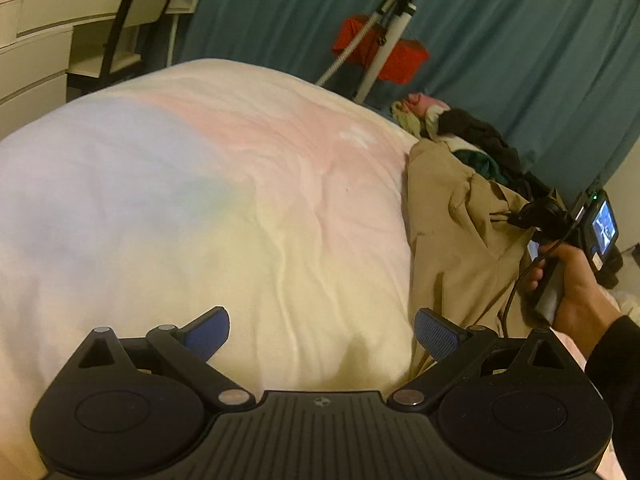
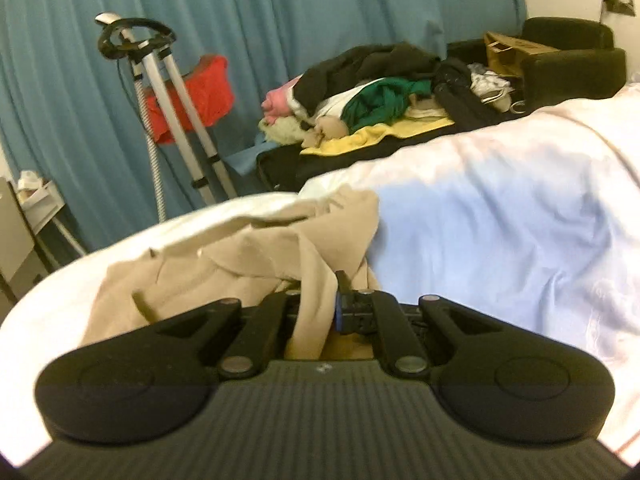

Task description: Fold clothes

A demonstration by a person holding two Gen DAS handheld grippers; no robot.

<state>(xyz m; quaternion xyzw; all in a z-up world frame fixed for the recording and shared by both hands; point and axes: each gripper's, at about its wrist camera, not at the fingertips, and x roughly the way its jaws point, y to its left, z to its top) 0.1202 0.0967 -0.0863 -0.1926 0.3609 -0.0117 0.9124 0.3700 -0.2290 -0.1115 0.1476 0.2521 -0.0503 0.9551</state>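
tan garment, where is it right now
The tan garment lies crumpled on the bed's right side in the left wrist view, near the clothes pile, pinched by the right gripper.

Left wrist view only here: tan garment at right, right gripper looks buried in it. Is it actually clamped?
Observer: Yes. In the right wrist view the right gripper is shut on a fold of the tan garment.
Operator: Left gripper empty?
Observer: Yes, the left gripper is open over the duvet, holding nothing.
Operator: What's in the pile behind?
Observer: Green cloth and a yellow towel under black clothes, beyond the bed's edge.
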